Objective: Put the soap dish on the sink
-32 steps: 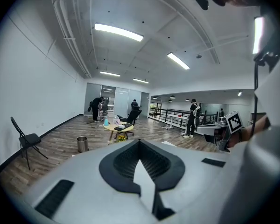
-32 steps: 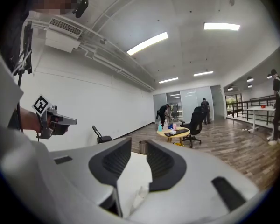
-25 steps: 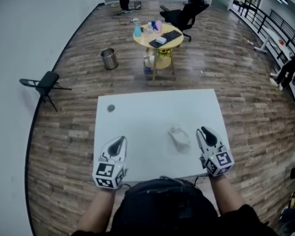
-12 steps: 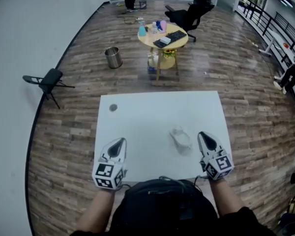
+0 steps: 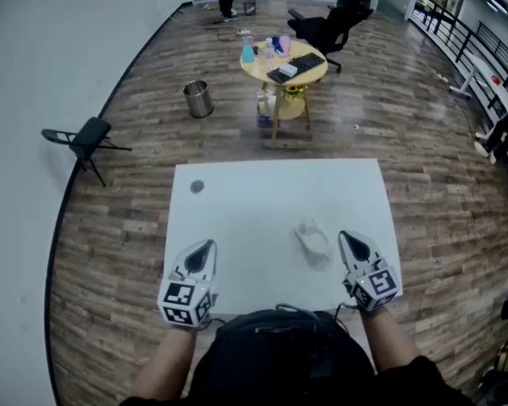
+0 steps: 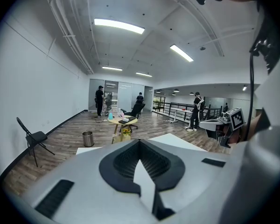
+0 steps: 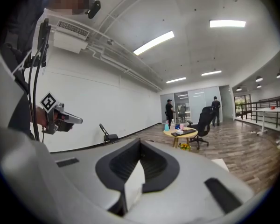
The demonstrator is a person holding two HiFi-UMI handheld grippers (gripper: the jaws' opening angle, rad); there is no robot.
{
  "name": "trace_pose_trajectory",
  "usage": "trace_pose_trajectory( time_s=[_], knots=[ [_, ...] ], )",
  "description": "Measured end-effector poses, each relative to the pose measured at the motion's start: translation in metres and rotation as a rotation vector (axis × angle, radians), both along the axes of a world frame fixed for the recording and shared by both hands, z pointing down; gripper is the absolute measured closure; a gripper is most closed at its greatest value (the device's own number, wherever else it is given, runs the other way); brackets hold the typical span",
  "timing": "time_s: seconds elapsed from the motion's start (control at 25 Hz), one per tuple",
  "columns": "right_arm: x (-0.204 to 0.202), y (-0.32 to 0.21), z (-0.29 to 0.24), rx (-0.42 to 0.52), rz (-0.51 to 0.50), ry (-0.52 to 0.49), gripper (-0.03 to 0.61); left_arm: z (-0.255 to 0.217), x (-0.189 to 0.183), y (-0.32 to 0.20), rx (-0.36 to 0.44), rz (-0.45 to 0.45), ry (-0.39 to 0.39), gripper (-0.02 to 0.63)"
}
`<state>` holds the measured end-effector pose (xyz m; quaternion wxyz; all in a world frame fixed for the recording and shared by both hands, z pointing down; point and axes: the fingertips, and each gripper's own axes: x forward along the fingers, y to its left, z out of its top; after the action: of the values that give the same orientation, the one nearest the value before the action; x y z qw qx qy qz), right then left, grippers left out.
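Wood floor all round this big open room, a round yellow table far off, and right in front of me the white table, bare but for two things. The soap dish sits on its near right part, pale and see-through, barely showing against the white top. My right gripper hovers just beside it, to its right, not touching, jaws pressed together with nothing between them. My left gripper hangs well apart over the near left side, jaws together too and just as empty. I see no sink anywhere here; there's a dark round spot at the far left corner, and I cannot tell what it is. Here's the danger as I read it: going in with the jaws like this, I'd only shove the dish, and a slick, light thing could skid towards the table's edge. It's hard to see too, so I could misjudge its rim, pinch it badly and lose it mid-carry.
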<state>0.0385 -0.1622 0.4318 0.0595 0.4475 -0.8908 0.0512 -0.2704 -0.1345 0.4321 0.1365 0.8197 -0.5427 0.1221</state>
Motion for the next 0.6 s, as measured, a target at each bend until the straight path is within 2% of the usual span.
trace_pose_trajectory(
  time_s=[0.6],
  knots=[
    [0.011, -0.006, 0.005, -0.013, 0.046, -0.005, 0.574, -0.002, 0.008, -0.02, 0.0, 0.039, -0.005, 0.624]
  ],
)
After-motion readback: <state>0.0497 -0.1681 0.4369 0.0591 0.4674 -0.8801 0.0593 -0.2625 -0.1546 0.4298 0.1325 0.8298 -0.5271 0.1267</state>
